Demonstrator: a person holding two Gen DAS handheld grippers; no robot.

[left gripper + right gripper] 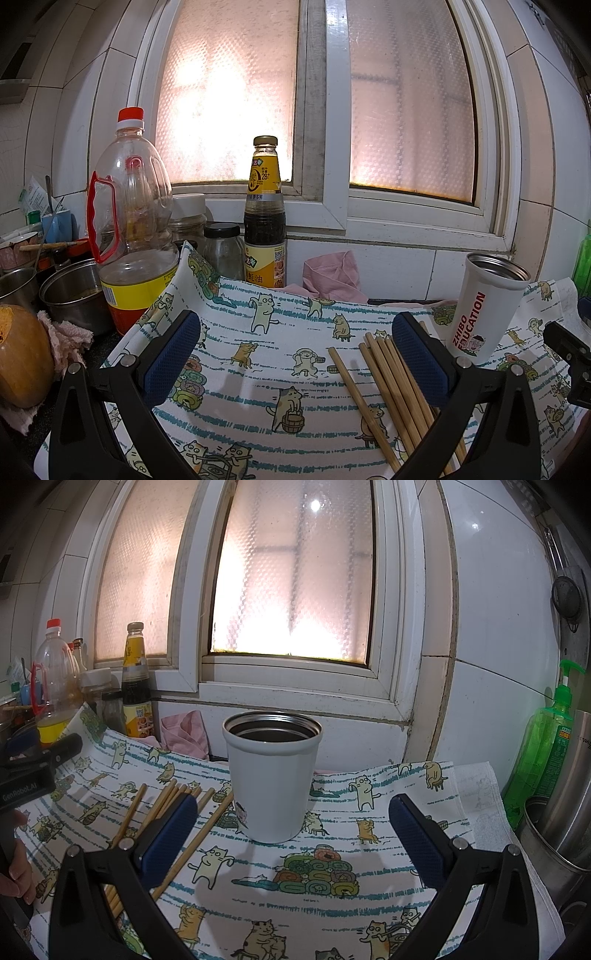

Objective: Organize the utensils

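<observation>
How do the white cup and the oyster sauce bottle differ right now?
The white cup is open-topped and short; the oyster sauce bottle is capped, taller and narrow-necked. The cup stands on the cat-print cloth beside the chopsticks; the bottle stands behind the cloth at the window wall. Both are upright.

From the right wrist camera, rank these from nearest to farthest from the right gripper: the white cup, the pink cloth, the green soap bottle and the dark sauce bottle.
Measured from the right gripper:
1. White cup, straight ahead, centred between the open fingers.
2. Pink cloth, behind the cup to the left, at the wall.
3. Green soap bottle, far right, and dark sauce bottle, far left by the window: too close to call.
</observation>
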